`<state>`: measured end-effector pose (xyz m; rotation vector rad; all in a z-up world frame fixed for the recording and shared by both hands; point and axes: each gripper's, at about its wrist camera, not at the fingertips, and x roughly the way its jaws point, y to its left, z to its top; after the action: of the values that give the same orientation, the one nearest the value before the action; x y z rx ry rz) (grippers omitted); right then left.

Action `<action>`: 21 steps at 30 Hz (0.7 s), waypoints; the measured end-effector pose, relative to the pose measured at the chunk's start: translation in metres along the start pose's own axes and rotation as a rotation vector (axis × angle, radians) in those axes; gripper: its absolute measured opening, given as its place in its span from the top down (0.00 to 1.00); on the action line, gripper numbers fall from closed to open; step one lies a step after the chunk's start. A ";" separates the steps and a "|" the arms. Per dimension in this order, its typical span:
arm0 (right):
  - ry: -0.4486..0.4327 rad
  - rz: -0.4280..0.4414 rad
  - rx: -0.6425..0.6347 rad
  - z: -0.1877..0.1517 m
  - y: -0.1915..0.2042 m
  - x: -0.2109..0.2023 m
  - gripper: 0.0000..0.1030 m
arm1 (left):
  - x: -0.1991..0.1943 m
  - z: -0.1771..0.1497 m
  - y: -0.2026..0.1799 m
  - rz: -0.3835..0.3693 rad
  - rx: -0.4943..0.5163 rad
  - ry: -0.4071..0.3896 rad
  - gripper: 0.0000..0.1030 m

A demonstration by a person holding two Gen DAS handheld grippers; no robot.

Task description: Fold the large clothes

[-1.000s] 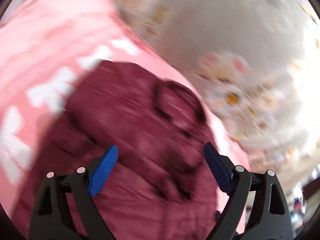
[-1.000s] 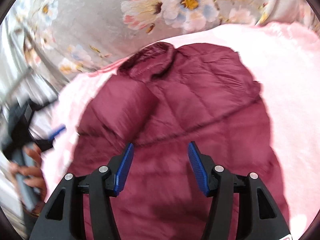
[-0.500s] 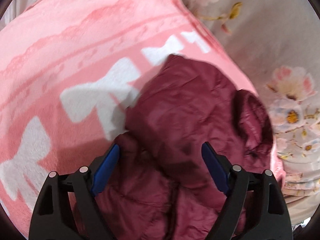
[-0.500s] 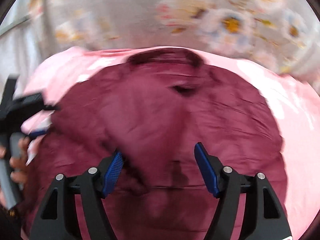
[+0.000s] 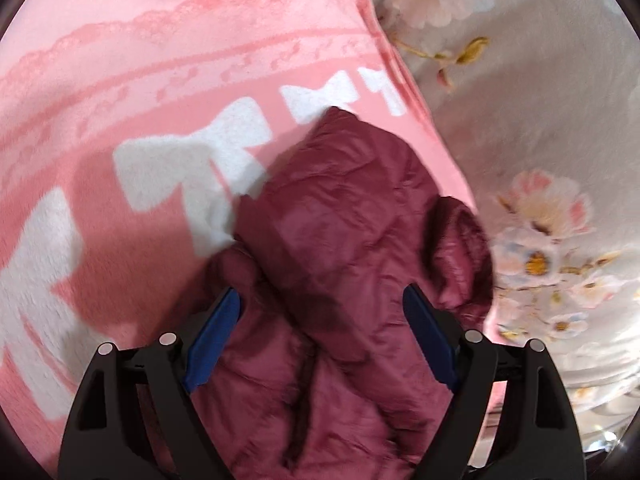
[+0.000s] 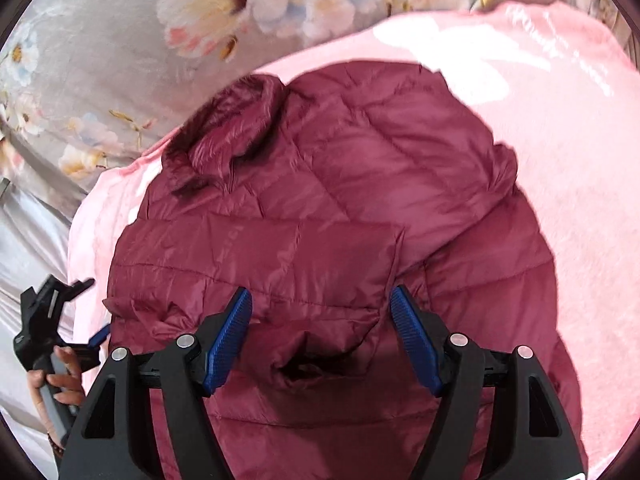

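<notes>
Lying mid-blanket, jacket (image 6: 340, 220), pink margins around

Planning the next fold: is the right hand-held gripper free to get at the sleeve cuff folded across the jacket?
Probably yes. The right hand-held gripper is open and empty, the cuff lies exposed just ahead between its fingers, nothing covers it.

Left gripper: black two-finger gripper with blue pads (image 5: 322, 334), jaws spread wide, empty.
Right gripper: matching black, blue-padded gripper (image 6: 320, 332), jaws spread wide, empty.
Left hand (image 6: 56, 384): fingers wrapped around the handle.
</notes>
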<state>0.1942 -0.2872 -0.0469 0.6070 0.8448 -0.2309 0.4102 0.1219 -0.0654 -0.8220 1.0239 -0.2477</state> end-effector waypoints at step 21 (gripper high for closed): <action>-0.087 -0.247 -0.304 0.038 0.001 0.018 0.98 | 0.042 -0.024 -0.017 0.338 0.303 -0.043 0.90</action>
<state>0.2303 -0.3079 -0.0409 0.2065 0.8500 -0.3428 0.4153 0.0756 -0.0867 -0.3708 1.0369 -0.0918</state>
